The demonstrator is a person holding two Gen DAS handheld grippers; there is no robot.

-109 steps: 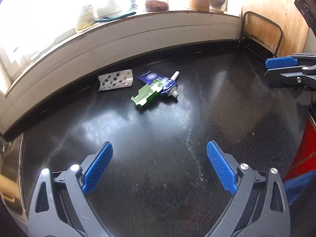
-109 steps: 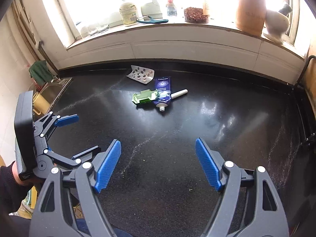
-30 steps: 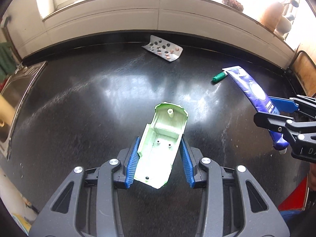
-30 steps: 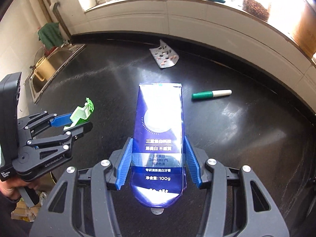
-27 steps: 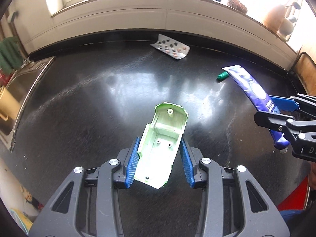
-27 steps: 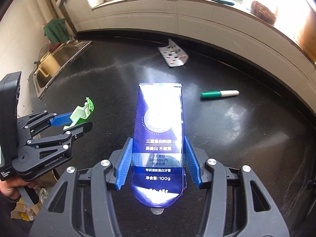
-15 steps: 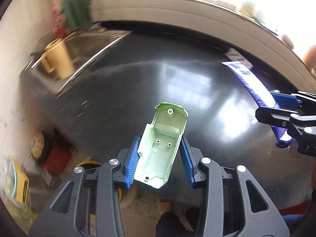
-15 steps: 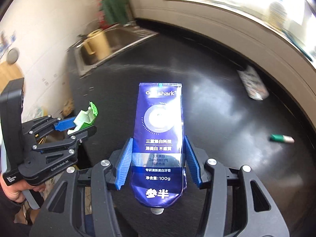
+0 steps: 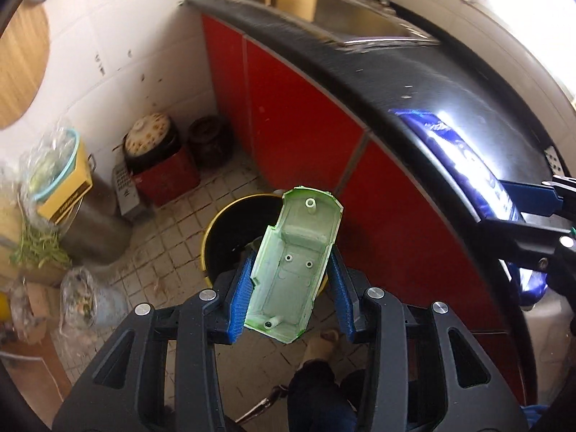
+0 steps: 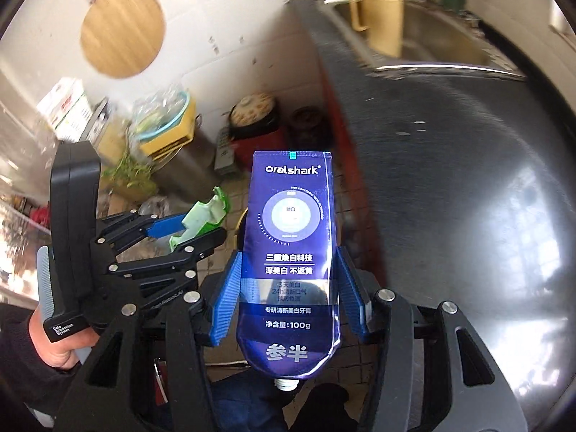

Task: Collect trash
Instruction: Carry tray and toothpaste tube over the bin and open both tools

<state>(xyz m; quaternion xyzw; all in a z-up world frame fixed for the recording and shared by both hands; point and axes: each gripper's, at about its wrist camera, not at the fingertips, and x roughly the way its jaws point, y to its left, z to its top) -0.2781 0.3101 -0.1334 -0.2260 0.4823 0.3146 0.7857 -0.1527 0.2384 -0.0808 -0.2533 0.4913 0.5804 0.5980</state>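
My left gripper [image 9: 291, 288] is shut on a pale green plastic shell [image 9: 293, 262], held over the floor above a yellow-rimmed black bin [image 9: 230, 241]. In the right wrist view the same green plastic shell [image 10: 201, 219] sits in the left gripper [image 10: 187, 230] at the left. My right gripper [image 10: 288, 298] is shut on a flat blue toothpaste tube [image 10: 291, 252], cap end toward the camera, at the counter's edge. From the left wrist view the blue toothpaste tube [image 9: 464, 165] shows at the right in the right gripper [image 9: 532, 216]. A blister pack [image 9: 554, 158] lies on the counter.
The black counter [image 9: 414, 82] with red cabinet doors [image 9: 298, 122] curves along the right, with a sink [image 10: 424, 43] and a yellow jug [image 10: 381, 18]. On the tiled floor stand pots, a metal drum [image 9: 90, 230], bags and vegetables. A person's leg and foot [image 9: 320, 342] are below.
Both grippers have swung left off the counter toward the floor, each still holding its item. The view now shows the cabinets, the floor and the bin instead of the countertop.
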